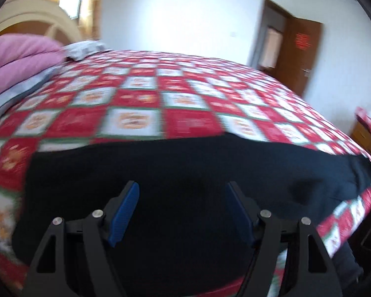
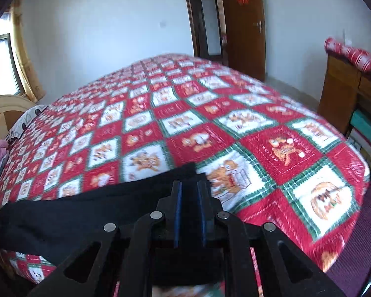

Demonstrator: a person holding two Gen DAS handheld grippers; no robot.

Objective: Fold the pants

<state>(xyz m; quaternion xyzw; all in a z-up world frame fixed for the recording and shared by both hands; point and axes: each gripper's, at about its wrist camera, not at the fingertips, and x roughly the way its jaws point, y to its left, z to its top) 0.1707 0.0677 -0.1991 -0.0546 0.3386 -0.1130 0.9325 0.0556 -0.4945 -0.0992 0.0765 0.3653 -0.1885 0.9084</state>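
The black pants [image 1: 185, 173] lie spread across the near edge of a bed covered by a red, white and green checked quilt [image 1: 141, 94], running as a long dark band from one side of the bed to the other. The left gripper [image 1: 183, 193] hovers over the middle of that band with its jaws released and standing wide apart; its blue pads [image 1: 126, 210] press on nothing, and only flat cloth shows beneath the gap. The right gripper [image 2: 189, 188] is at the far end of the pants [image 2: 86, 212], jaws clenched on a fold of the black fabric, which fills the narrow gap between the pads and hangs below them. A pink duvet [image 1: 17, 59] is bundled at the head of the bed, by a cream headboard [image 1: 37, 19]. Beyond the bed stands an open brown door [image 2: 244, 24], and a wooden cabinet [image 2: 341, 91] stands to the right.
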